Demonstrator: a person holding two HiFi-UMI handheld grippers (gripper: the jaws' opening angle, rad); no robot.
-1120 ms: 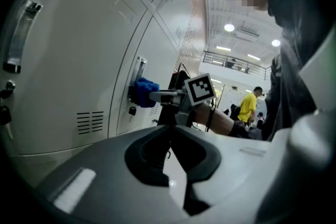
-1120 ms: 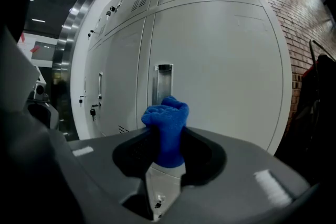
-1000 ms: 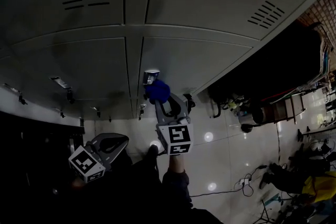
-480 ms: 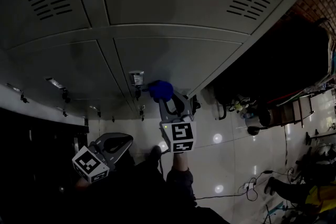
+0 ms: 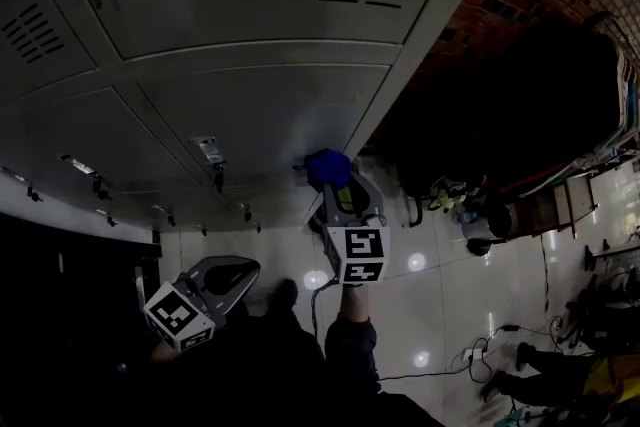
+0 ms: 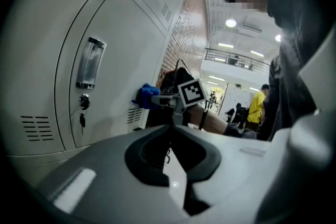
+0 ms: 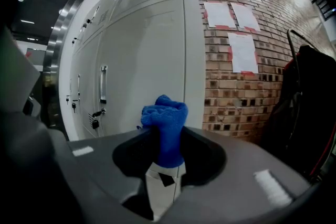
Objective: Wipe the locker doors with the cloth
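My right gripper (image 5: 337, 187) is shut on a bunched blue cloth (image 5: 328, 168). It holds the cloth at the right part of a grey locker door (image 5: 270, 110), near the bank's right edge. In the right gripper view the cloth (image 7: 165, 123) stands up between the jaws of the right gripper (image 7: 167, 140), with the pale locker doors (image 7: 142, 60) beyond. I cannot tell whether the cloth touches the door. My left gripper (image 5: 232, 270) hangs low at the left, away from the lockers. In its own view the left gripper (image 6: 171, 128) is shut and holds nothing, and the cloth (image 6: 146, 96) shows ahead.
A door handle (image 5: 210, 150) and hanging keys (image 5: 218, 180) sit left of the cloth. A brick wall (image 7: 241, 60) with pinned papers adjoins the lockers on the right. A dark garment (image 5: 520, 105) hangs there, and cables and gear (image 5: 470, 350) lie on the glossy floor.
My right gripper carried the cloth to the right across the locker door, away from the handle and toward the bank's right edge. The left gripper stayed low at the left.
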